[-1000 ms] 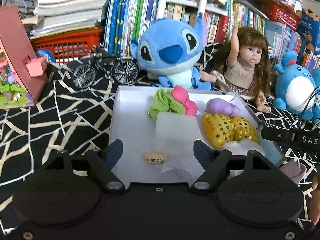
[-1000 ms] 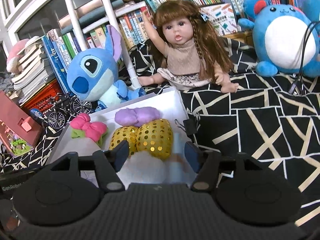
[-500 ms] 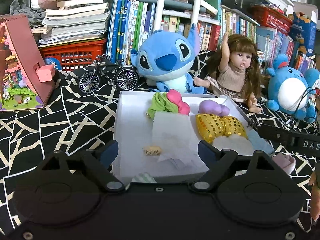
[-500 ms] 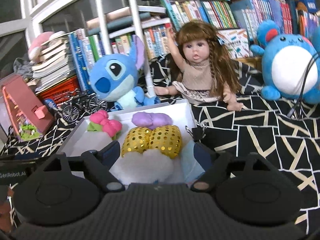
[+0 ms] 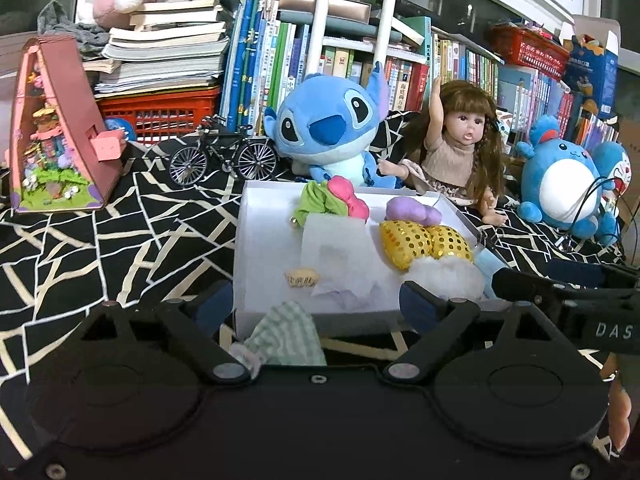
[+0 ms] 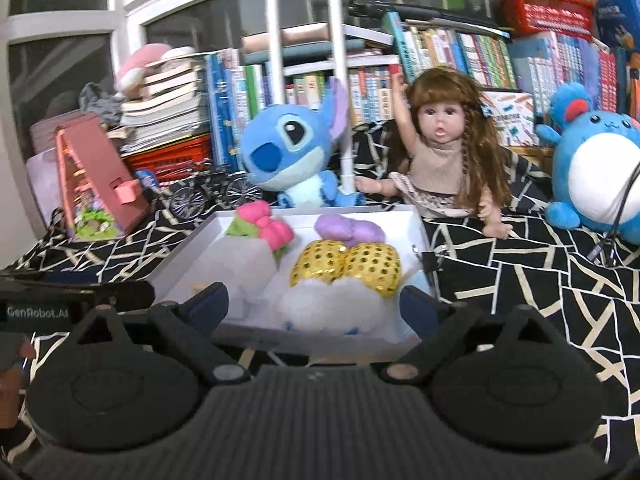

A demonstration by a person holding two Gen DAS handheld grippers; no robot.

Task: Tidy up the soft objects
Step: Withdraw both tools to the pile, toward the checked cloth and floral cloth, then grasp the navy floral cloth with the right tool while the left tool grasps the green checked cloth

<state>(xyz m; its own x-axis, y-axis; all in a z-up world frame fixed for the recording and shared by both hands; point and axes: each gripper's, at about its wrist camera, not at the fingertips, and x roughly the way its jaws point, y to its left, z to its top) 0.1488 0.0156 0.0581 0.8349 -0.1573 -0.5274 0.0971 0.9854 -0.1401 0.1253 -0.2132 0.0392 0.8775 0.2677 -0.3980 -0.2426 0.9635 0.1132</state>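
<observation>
The white box (image 5: 256, 240) sits on the black cloth with pale lines (image 5: 100, 248), and we use it as our landmark. Inside it, at the far side, lie a pink and green bow (image 5: 332, 200) and a purple bow (image 5: 412, 212). Just in front of the purple bow is a gold sequin bow (image 5: 424, 242), touching a white fluffy thing (image 5: 448, 276) at the near right corner. A sheet of white paper (image 5: 332, 248) lies in the middle of the box. A green checked soft piece (image 5: 288, 336) lies outside the box, right against its near wall.

Our left gripper (image 5: 316, 304) is let go wide, and its jaws have just been opening. Nothing is held between them; the checked piece only lies below. Our right gripper (image 6: 316, 304) is also wide and free, its jaws also just opening, and the fluffy thing in the box shows between them, not pinched.

We think the checked piece is the next thing to put away. What could go wrong? If we grab too low, we might pinch the cloth too and pull it up. If we push forward, we could bump the near wall and slide the light box. Our two grippers are near each other, so they could knock together. The Stitch plush (image 5: 328, 128) and the doll (image 5: 460, 152) sit just behind the box.
</observation>
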